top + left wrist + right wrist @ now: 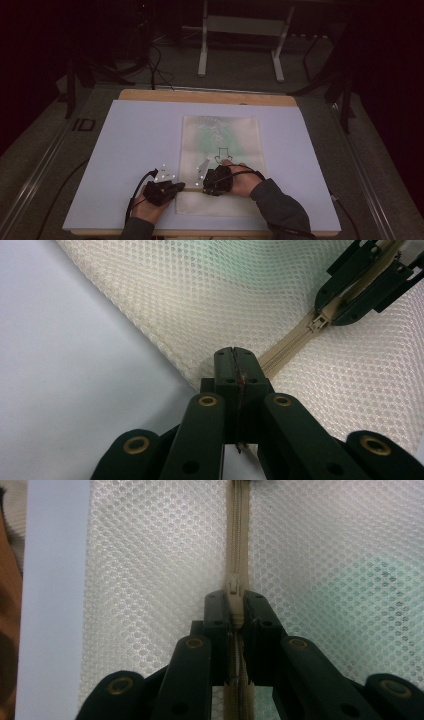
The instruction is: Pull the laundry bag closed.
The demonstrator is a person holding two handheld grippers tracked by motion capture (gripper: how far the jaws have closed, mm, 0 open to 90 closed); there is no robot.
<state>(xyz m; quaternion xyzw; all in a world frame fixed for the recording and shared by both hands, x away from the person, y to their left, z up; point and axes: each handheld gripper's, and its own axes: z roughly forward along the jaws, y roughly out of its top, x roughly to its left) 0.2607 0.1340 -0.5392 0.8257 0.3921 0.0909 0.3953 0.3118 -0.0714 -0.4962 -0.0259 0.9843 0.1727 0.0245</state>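
Pale blue sheet (pixel 135 145) over wooden worktop (pixel 200 96); white metal frame legs (pixel 202 55) beyond far edge, on dark floor (pixel 240 70).

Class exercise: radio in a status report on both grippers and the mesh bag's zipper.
Left gripper shut on mesh bag edge at zipper's end. Right gripper shut on zipper pull. Zipper track ahead unobstructed.

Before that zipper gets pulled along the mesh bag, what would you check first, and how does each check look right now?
1. Right gripper shut on the zipper pull: ok.
2. Left gripper clamped on the bag's edge at the zipper's end: ok.
3. Zipper track ahead of the pull lies straight: ok.
4. Bag lies flat on the white board: ok.
5. Cables free of the bag: cannot tell.
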